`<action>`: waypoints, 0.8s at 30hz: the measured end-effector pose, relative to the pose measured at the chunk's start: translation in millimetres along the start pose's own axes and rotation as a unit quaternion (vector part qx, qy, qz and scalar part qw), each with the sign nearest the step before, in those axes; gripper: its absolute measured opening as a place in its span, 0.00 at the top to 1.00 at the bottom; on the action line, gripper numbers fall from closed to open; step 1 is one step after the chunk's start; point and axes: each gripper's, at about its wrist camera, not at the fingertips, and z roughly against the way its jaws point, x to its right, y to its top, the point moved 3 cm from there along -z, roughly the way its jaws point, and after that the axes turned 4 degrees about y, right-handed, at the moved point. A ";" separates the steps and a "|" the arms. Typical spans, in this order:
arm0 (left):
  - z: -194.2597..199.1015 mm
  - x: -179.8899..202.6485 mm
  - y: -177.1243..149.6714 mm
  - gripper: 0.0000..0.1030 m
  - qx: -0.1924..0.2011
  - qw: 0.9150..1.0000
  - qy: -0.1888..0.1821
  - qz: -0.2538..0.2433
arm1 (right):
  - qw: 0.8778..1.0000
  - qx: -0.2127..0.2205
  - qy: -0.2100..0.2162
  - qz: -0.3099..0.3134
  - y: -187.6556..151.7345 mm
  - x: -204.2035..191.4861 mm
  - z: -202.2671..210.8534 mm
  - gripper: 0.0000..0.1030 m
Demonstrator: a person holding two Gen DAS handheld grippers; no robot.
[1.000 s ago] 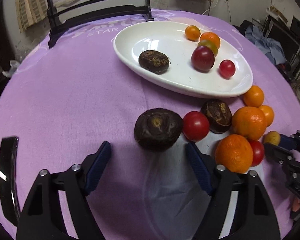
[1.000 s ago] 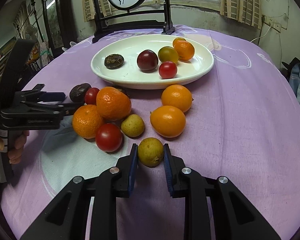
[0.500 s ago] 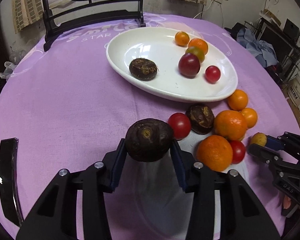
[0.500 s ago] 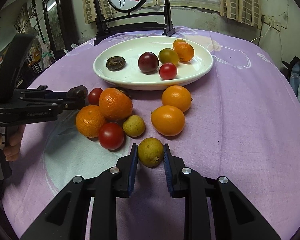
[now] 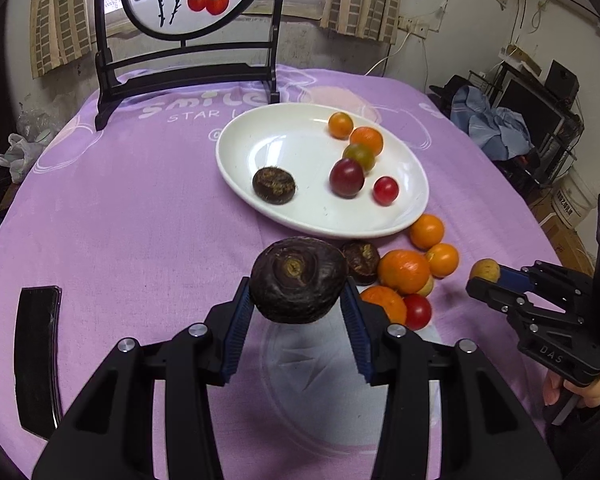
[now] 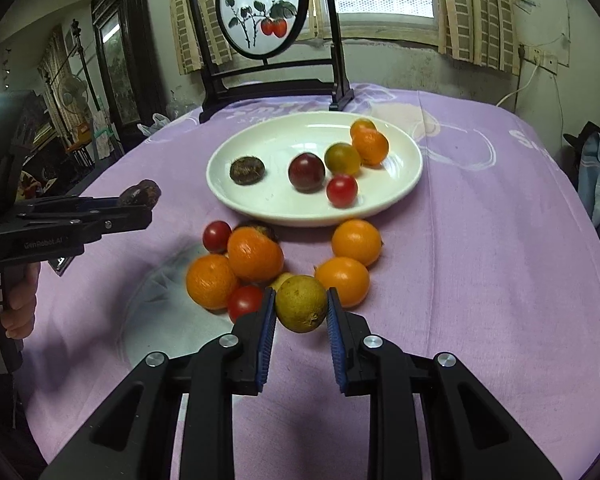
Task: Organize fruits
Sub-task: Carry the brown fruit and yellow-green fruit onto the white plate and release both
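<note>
My left gripper [image 5: 298, 300] is shut on a dark brown round fruit [image 5: 298, 280] and holds it above the purple cloth. From the right wrist view that same gripper [image 6: 140, 204] shows at the left with the dark fruit [image 6: 140, 196] at its tips. My right gripper [image 6: 301, 312] is shut on a yellow-green fruit [image 6: 301, 303], lifted off the cloth; the left wrist view shows the right gripper [image 5: 486, 278] too, pinching the yellow-green fruit [image 5: 485, 270]. The white oval plate [image 5: 300, 216] holds a dark fruit, tomatoes and small oranges. Loose oranges [image 6: 254, 254] and red tomatoes [image 6: 217, 236] lie before the plate.
A black-framed round painted screen [image 6: 260, 12] stands at the table's far edge. A dark flat phone-like object [image 5: 36, 356] lies on the cloth at the left. A person's hand [image 6: 18, 304] grips the left tool's handle. Furniture and clutter surround the table.
The left gripper closed on the dark brown fruit and lifted it off the cloth. The right gripper, still holding the yellow-green fruit, rose off the cloth.
</note>
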 end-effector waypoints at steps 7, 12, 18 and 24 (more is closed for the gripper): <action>-14.8 6.1 27.7 0.58 -0.005 1.000 -0.008 0.007 | 0.999 0.015 -0.003 0.028 40.8 -3.6 -5.9 0.75; -51.0 8.9 62.5 0.58 -0.013 1.000 0.013 0.012 | 0.999 0.012 0.000 0.036 69.1 -5.8 -32.7 0.75; -92.7 8.0 92.7 0.57 -0.016 0.998 0.058 0.018 | 0.999 -0.017 0.003 0.035 82.6 -5.9 -71.9 0.75; -121.9 4.1 105.9 0.53 -0.037 0.997 0.054 0.039 | 1.000 -0.029 -0.001 0.006 84.9 8.1 -93.9 0.74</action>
